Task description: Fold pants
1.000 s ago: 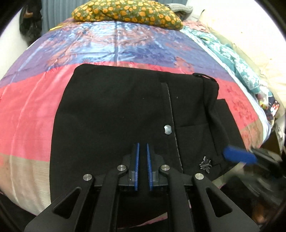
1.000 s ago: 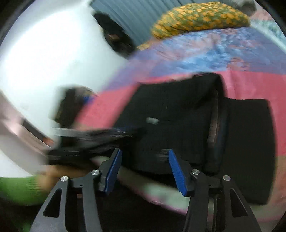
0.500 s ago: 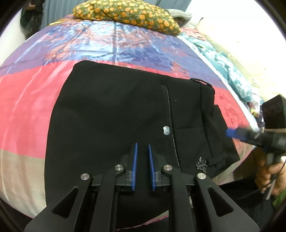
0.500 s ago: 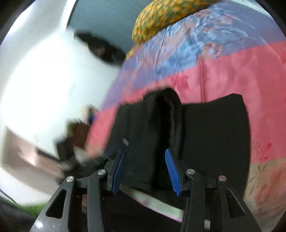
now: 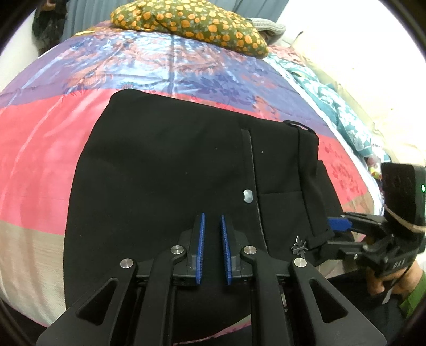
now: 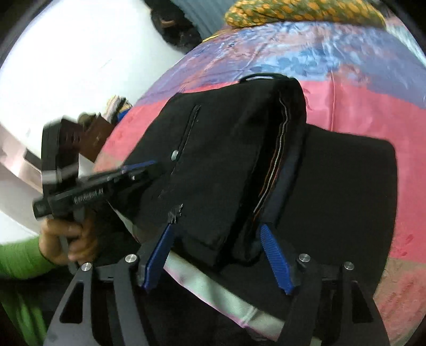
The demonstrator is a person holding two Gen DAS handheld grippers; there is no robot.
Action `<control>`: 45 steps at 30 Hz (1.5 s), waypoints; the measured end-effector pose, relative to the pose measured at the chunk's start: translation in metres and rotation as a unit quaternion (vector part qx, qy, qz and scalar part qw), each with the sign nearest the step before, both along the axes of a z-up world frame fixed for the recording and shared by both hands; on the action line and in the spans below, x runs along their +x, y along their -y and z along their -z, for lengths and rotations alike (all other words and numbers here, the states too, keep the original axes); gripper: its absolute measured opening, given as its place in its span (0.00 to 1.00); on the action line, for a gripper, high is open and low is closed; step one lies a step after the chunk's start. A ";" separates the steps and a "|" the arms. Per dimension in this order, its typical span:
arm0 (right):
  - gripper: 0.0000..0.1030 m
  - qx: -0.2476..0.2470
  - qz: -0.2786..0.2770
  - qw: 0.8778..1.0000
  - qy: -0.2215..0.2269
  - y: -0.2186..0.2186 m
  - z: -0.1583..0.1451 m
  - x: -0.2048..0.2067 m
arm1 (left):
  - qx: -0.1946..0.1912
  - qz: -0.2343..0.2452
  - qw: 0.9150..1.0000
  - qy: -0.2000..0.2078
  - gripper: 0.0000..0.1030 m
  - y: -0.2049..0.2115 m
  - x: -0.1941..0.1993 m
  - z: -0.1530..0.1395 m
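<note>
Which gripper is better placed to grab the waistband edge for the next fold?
Likely the right gripper: its jaws stand open around the pants waistband edge. The left gripper has narrow jaws over flat fabric.

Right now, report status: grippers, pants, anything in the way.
Left gripper nearly shut, holding nothing, over the pants. Right gripper open at the waistband edge. Pants folded on the bed. Nothing in the way.

We see black pants (image 5: 173,170) with a silver button (image 5: 248,196), on a bedspread (image 5: 40,138) banded in pink, purple-blue floral and beige. The pillow (image 5: 191,24) is olive with orange spots. Our sleeve (image 6: 16,260) is green; the fingers (image 6: 275,259) carry blue pads.
</note>
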State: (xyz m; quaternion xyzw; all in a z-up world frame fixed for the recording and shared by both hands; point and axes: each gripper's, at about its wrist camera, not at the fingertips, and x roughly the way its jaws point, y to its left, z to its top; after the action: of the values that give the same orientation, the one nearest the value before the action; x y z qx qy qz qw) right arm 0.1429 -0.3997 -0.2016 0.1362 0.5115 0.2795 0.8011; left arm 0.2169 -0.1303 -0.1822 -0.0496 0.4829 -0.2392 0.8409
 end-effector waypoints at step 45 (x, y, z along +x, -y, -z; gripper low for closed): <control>0.44 -0.092 0.168 0.978 0.083 0.057 -0.103 0.035 | 0.073 0.034 0.994 0.073 0.57 0.013 -0.048 -0.034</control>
State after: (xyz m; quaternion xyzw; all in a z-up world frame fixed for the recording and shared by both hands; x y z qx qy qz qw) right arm 0.1777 -0.4563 -0.0989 0.1220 0.4370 0.1027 0.8852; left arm 0.1685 -0.1435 -0.1486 0.0461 0.4376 -0.2353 0.8666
